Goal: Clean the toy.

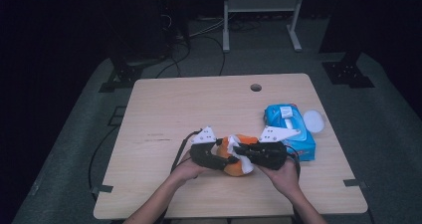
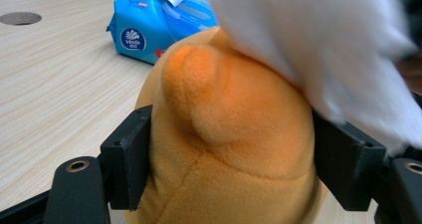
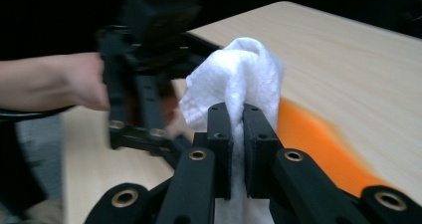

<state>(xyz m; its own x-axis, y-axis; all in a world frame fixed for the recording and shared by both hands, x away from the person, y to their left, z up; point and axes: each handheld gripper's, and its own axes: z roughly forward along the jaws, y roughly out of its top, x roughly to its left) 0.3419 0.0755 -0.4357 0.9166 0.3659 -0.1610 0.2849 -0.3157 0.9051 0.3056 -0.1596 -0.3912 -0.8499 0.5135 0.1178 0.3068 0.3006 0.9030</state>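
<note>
Clamped the orange toy (image 2: 224, 149) between the left gripper's (image 1: 211, 157) jaws, one pad pressed into each flank. Pinched a white wipe (image 3: 239, 79) tight in the right gripper (image 3: 238, 134), jaws nearly closed on the cloth. Held both together near the table's (image 1: 164, 114) front edge, wipe touching the toy's top. Left a blue wipes pack (image 1: 291, 129) just beside the right gripper.

Fuzzy orange plush toy (image 2: 224, 134), soft white wipe (image 3: 239, 79), matt pale wood table (image 1: 174, 104).
</note>
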